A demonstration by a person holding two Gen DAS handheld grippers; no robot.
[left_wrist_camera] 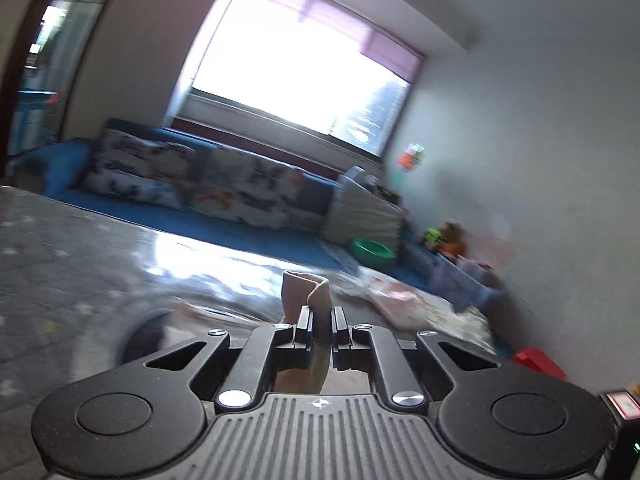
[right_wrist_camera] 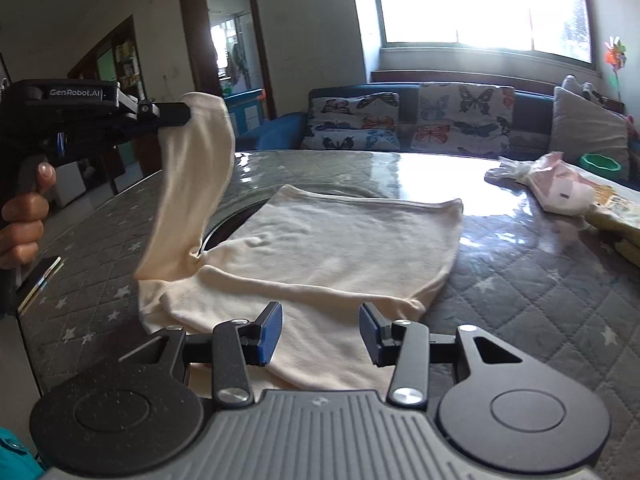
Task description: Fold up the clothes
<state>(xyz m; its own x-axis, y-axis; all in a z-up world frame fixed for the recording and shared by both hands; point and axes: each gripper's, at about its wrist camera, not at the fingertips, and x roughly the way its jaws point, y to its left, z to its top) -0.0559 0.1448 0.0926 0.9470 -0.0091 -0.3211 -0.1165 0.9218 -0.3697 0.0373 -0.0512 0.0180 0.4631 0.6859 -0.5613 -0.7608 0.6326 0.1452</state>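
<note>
Your left gripper is clenching the sleeve of the cream shirt, which is lying on the quilted table. Your right gripper is hovering released over its near hem. A bag pile is sitting far right.

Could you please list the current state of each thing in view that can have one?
cream shirt: flat on the table, one sleeve raised.
sleeve: lifted, pinched at its end.
left gripper: shut on the sleeve.
right gripper: open, empty, above the shirt's near edge.
doorway: open.
</note>
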